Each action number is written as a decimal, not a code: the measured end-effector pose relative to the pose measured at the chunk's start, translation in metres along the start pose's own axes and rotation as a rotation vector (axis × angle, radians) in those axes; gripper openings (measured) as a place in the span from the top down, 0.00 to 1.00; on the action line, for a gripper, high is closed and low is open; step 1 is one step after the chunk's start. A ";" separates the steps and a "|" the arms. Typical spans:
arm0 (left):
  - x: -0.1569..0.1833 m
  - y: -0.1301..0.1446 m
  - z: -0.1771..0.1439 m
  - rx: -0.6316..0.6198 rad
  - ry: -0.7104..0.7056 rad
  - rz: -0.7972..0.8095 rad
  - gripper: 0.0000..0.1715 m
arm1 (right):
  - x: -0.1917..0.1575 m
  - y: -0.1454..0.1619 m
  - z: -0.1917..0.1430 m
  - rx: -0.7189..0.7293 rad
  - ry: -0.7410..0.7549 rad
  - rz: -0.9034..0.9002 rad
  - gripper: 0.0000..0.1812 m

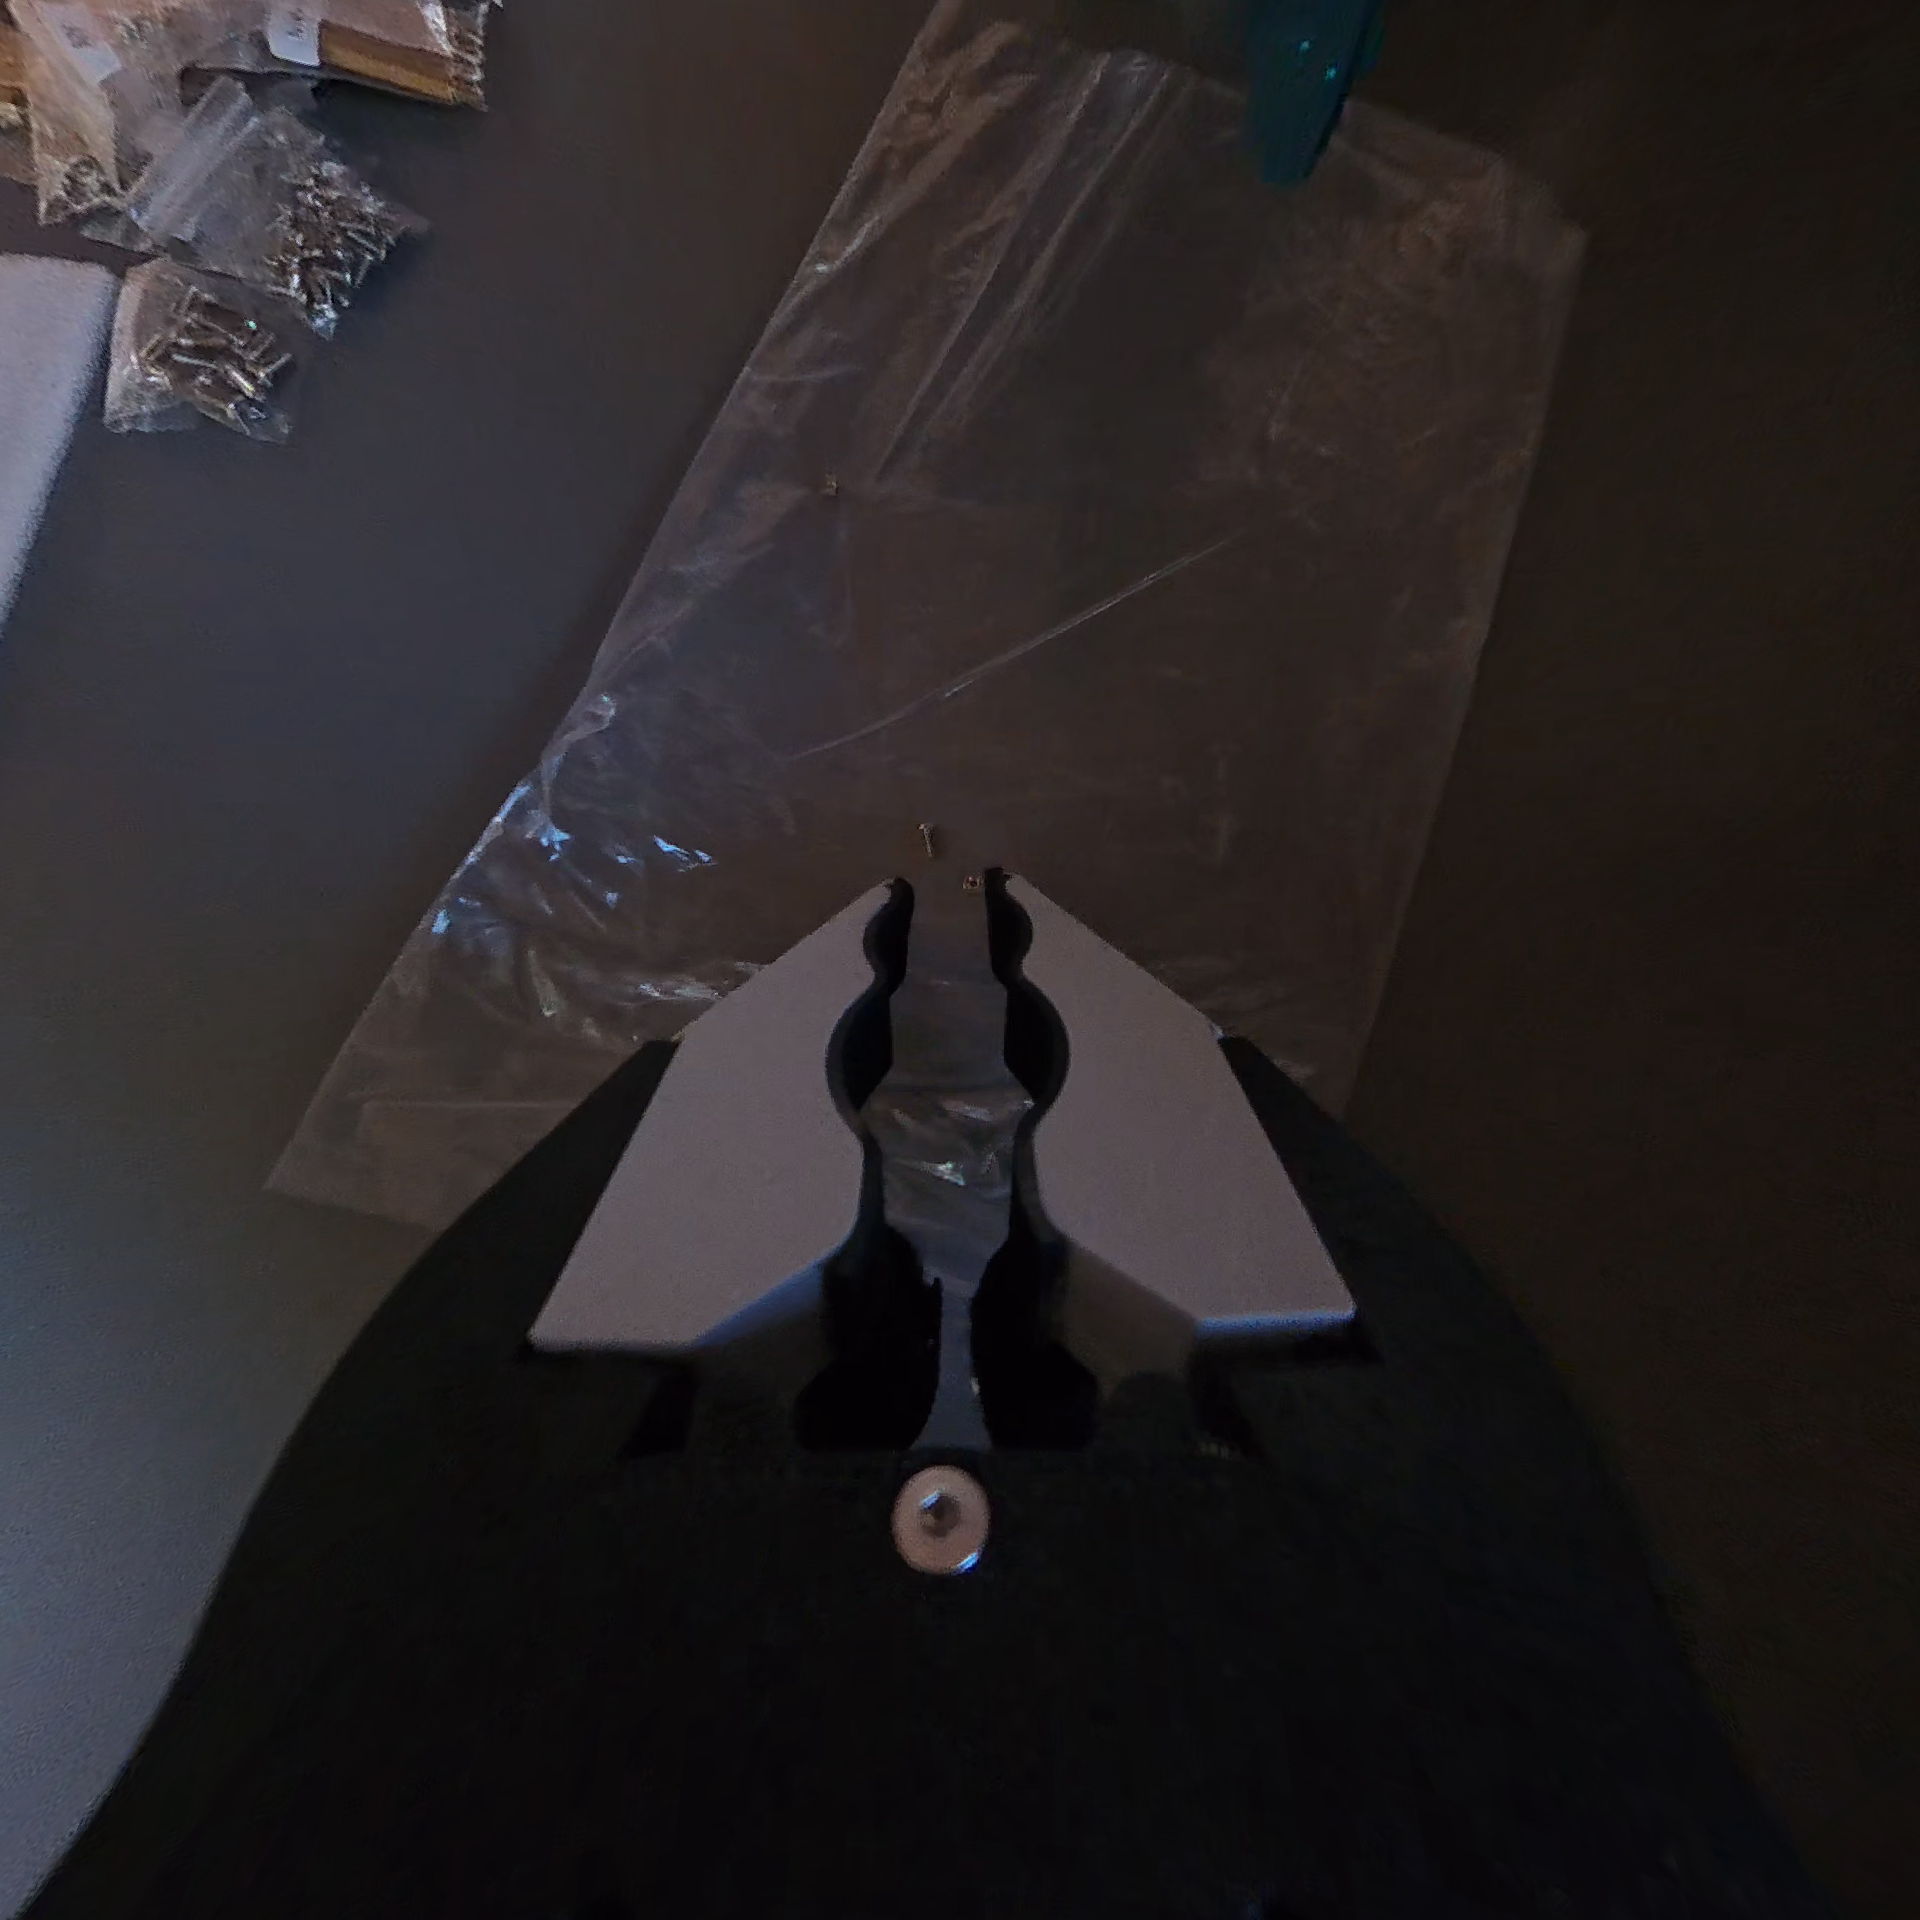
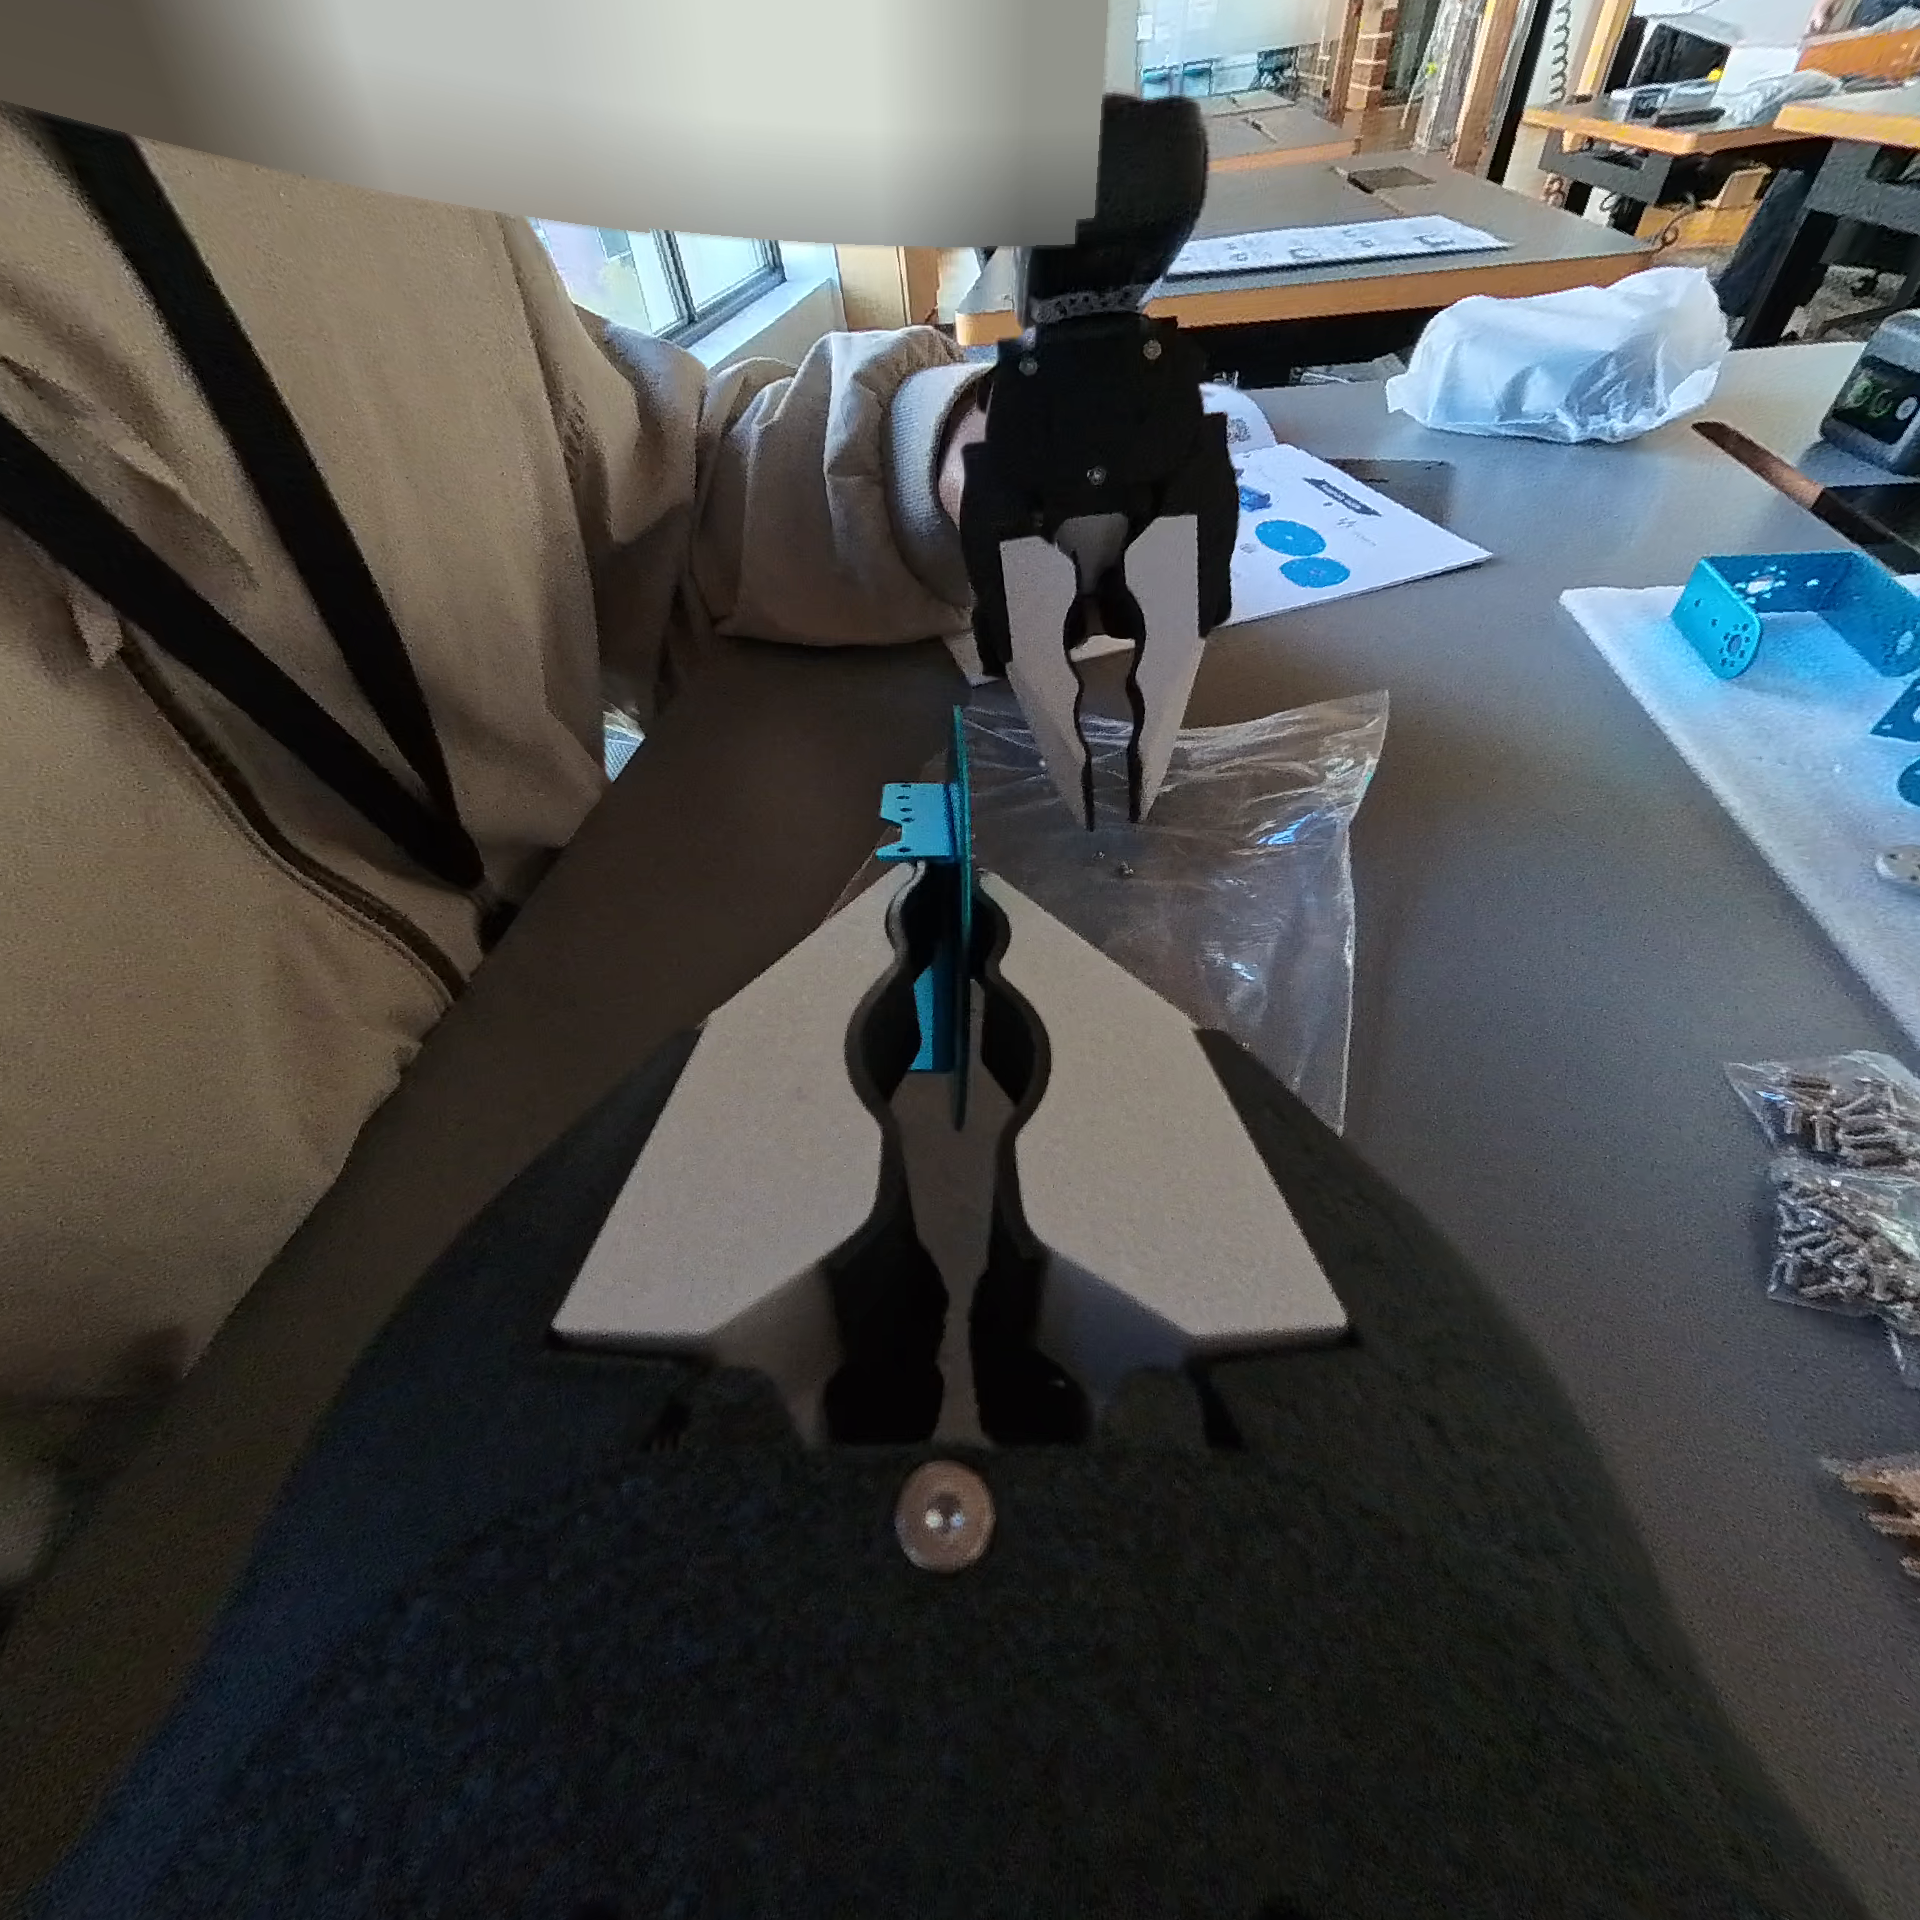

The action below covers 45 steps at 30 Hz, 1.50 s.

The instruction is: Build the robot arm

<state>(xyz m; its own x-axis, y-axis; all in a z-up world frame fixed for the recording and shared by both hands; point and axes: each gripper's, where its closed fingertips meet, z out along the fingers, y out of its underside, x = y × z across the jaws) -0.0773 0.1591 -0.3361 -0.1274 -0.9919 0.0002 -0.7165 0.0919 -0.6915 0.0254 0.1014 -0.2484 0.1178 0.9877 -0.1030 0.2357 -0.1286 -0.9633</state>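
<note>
My left gripper points down at a clear plastic bag lying flat on the dark table. Its jaws stand a narrow gap apart with nothing between them. Two tiny screws lie on the bag at the tips, one just ahead and one beside the right fingertip. A third screw lies farther up the bag. My right gripper is shut on a thin blue metal plate, held edge-on and upright near the bag's left edge. The left gripper shows beyond it.
Small bags of screws lie at the far left, also seen in the right wrist view. A white foam sheet carries a blue bracket. A booklet, a white plastic bag and a person's beige sleeve are near. The grippers' ends are close to 15 cm from one another.
</note>
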 end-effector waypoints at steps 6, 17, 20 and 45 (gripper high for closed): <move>0.005 -0.002 0.005 0.019 0.009 0.009 0.92 | 0.001 0.007 0.003 -0.001 -0.025 0.039 0.98; 0.006 0.000 0.013 0.024 0.012 -0.010 0.98 | -0.005 0.008 0.007 0.019 -0.079 0.076 0.98; 0.007 0.001 0.013 0.020 0.016 -0.004 0.98 | -0.006 0.008 0.007 0.014 -0.082 0.073 0.98; 0.007 -0.033 -0.008 0.226 0.040 0.006 1.00 | 0.004 0.017 0.015 -0.106 0.153 -0.455 0.99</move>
<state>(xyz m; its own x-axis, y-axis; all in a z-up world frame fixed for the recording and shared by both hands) -0.0598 0.1496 -0.3075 -0.1615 -0.9866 0.0218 -0.5447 0.0707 -0.8357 0.0151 0.1045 -0.2687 0.1188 0.9222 0.3680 0.3919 0.2970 -0.8708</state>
